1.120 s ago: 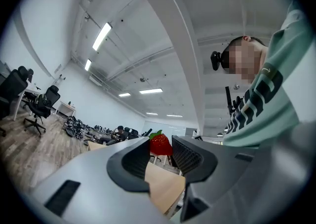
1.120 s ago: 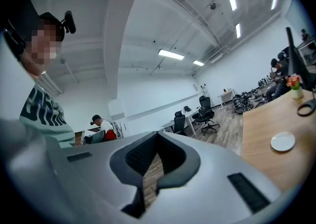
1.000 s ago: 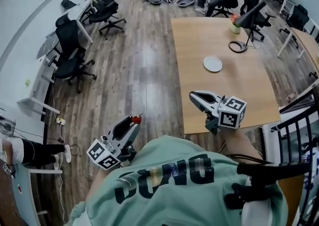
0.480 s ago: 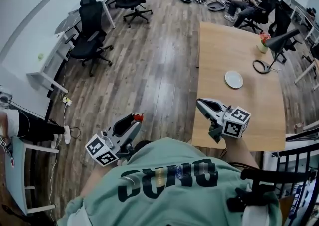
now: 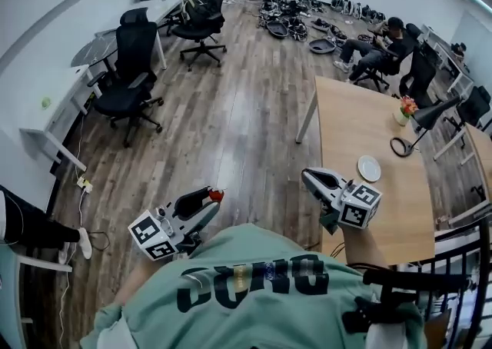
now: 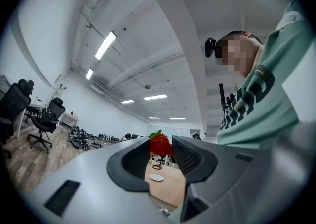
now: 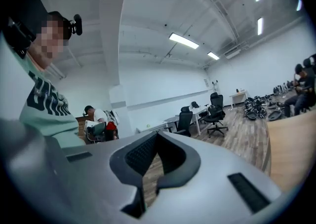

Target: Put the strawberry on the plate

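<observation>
Two hand-held grippers, shown from above and along their own jaws. The left gripper (image 5: pixel 209 200) is clamped on the strawberry (image 6: pixel 160 144), which is pinched at the very fingertips with its green calyx uppermost. The fruit hangs above the wooden floor (image 5: pixel 231 124), not over the table. The right gripper (image 5: pixel 308 177) has its jaws brought together with nothing between them.

In the head view the white plate (image 5: pixel 369 168) lies at 3 o'clock from the berry and well apart from it, on the light wooden table (image 5: pixel 350 121). A black desk lamp (image 5: pixel 429 114) stands at 1 o'clock of the plate. Office chairs (image 5: pixel 134 71) occupy the 11 o'clock sector.

Handling, as judged: the strawberry is light, soft and easily bruised, and its tapered, glossy skin is inclined to slip. The best hold is across the broad shoulders just below the calyx, with gentle pressure. The tip-only pinch seen here looks secure enough but leaves little margin. Release should be low over the plate, since the rounded fruit may roll.
</observation>
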The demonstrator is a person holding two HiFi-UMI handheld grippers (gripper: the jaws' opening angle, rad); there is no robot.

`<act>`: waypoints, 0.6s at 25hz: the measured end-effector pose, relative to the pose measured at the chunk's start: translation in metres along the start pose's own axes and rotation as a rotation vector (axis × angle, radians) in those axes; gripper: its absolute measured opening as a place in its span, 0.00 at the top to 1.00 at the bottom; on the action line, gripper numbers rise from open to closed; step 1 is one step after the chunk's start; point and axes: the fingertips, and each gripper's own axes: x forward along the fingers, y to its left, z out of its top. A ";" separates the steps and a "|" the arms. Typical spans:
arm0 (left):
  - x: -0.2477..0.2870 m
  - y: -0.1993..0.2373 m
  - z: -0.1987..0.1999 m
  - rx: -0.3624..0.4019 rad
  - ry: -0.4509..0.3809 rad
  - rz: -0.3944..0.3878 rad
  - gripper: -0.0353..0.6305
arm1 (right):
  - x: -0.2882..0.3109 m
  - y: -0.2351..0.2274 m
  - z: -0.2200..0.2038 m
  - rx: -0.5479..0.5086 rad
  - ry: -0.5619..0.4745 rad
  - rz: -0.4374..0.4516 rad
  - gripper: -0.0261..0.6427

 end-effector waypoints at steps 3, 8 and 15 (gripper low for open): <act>-0.031 0.048 0.017 0.013 0.011 -0.010 0.73 | 0.046 0.005 0.016 -0.011 -0.022 0.004 0.95; -0.054 0.096 0.034 -0.022 -0.036 0.019 0.73 | 0.079 0.000 0.013 0.041 0.002 -0.044 0.95; -0.030 0.161 0.031 -0.050 -0.006 0.036 0.73 | 0.129 -0.057 0.028 0.070 -0.009 -0.049 0.95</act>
